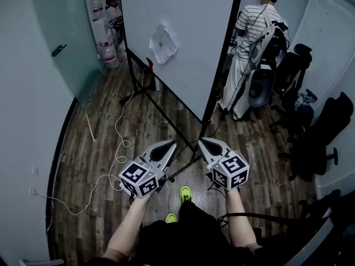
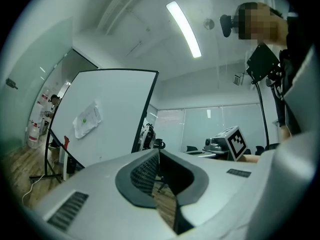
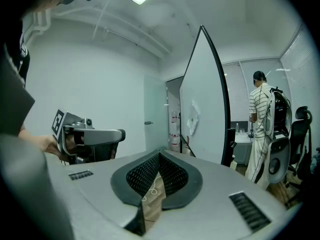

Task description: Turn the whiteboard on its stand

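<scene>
Left of the whiteboard (image 1: 194, 15) — a water jug (image 1: 109, 54), upright.

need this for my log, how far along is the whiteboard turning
Done: nothing visible; the whiteboard stands untouched on its stand. In hand: nothing; the left gripper and right gripper are shut and empty, held short of the board. Still to do: reach it, take hold, turn it.

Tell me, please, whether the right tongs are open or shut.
Shut: the right gripper view shows the right tongs closed tip to tip, with nothing between them.
</scene>
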`<state>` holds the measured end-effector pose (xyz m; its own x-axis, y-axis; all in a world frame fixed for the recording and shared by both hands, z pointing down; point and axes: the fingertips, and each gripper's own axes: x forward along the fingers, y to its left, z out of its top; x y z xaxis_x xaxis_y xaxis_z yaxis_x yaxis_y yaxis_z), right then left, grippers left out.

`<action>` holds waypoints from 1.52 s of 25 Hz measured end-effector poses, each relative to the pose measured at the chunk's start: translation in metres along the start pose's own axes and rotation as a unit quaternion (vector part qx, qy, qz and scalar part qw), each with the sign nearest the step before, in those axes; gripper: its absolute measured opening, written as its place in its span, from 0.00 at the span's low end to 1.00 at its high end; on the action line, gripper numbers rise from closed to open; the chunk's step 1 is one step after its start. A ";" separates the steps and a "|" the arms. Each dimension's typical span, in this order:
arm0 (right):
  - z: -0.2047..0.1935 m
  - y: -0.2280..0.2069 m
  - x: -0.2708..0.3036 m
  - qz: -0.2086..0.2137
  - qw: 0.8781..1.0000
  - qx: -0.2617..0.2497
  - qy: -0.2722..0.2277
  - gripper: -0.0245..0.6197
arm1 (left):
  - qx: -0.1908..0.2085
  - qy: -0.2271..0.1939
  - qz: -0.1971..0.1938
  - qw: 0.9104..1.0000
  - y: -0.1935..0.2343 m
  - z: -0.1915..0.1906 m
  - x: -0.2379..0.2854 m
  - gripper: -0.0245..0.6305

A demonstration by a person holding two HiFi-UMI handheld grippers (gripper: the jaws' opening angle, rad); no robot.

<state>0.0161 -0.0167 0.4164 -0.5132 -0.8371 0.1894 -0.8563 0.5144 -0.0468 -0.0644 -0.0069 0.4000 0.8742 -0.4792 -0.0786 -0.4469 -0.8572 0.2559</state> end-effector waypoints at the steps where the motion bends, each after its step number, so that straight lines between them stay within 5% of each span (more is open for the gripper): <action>1: -0.002 0.005 -0.003 0.001 1.000 0.001 0.001 0.03 | -0.001 0.001 -0.002 1.000 -0.004 -0.001 -0.003 0.05; 16: 0.002 0.023 -0.019 -0.015 0.999 -0.031 -0.004 0.03 | -0.006 0.007 -0.012 1.000 -0.024 -0.011 -0.019 0.05; 38: 0.011 0.040 -0.035 0.018 0.999 -0.021 -0.022 0.03 | -0.004 0.000 -0.004 1.000 -0.047 -0.003 -0.023 0.05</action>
<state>-0.0006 0.0306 0.3974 -0.5465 -0.8246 0.1458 -0.8344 0.5511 -0.0108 -0.0630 0.0448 0.3931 0.8778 -0.4720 -0.0816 -0.4380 -0.8599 0.2620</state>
